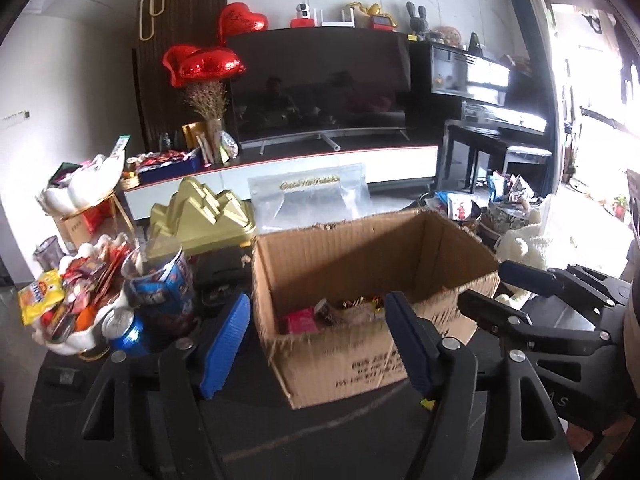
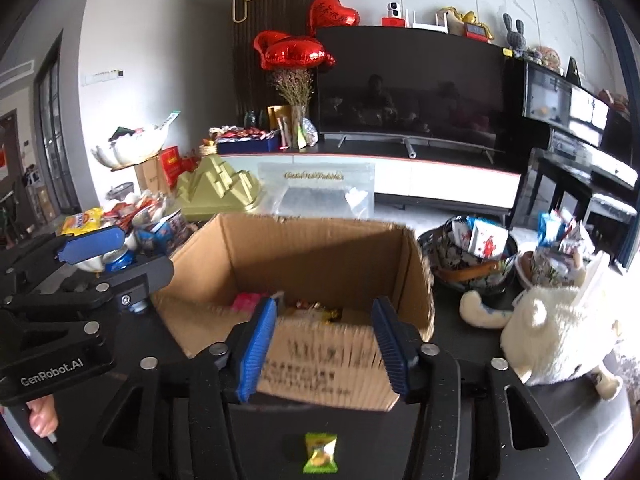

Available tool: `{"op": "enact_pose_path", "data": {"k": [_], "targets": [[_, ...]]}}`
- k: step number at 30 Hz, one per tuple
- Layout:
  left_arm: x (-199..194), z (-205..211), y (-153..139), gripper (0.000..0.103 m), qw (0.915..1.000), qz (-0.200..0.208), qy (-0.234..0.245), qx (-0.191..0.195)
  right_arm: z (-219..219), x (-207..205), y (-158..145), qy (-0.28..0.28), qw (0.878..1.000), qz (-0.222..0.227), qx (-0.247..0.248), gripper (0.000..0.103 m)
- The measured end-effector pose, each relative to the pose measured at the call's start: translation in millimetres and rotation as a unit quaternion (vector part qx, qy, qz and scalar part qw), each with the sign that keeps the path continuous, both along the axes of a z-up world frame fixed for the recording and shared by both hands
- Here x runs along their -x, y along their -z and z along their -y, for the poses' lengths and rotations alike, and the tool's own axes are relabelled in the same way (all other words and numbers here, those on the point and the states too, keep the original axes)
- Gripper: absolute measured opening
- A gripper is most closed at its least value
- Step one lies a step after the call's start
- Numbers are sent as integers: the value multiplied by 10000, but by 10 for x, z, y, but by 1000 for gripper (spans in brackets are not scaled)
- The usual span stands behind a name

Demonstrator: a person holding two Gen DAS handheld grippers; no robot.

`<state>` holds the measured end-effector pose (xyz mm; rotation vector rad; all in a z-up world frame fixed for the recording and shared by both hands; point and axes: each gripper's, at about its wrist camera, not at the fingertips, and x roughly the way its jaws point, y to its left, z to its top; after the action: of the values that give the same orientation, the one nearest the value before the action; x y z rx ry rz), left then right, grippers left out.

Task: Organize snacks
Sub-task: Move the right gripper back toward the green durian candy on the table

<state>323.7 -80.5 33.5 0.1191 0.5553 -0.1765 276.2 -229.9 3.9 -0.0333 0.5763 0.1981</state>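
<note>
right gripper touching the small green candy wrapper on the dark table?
Apart. The right wrist view shows the small green candy wrapper lying alone on the dark table, well short of the right gripper, whose open blue pads hold nothing.

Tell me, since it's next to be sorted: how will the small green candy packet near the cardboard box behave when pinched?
The green candy packet looks light and small, so it may skid on the dark table if nudged. Its crinkly wrapper probably flexes, though the contents look firmer.
</note>
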Motion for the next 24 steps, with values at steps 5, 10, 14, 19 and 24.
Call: {"op": "enact_pose_path", "data": {"k": [5, 10, 14, 19, 24], "targets": [[142, -10, 101, 74, 9999, -99, -117, 30, 33, 103, 123, -39, 9998, -210, -24, 54], [225, -36, 288, 75, 9992, -315, -233, 53, 57, 178, 288, 22, 9991, -402, 132, 54], [263, -58, 452, 75, 9982, -502, -321, 59, 60, 196, 452, 6, 9976, -679, 140, 54], [269, -89, 673, 75, 9964, -742, -406, 73, 24, 171, 656, -89, 9947, -1010, 148, 54], [263, -124, 879, 75, 9940, -993, -430, 156, -15, 142, 832, -134, 9919, -1240, 240, 54]]}}
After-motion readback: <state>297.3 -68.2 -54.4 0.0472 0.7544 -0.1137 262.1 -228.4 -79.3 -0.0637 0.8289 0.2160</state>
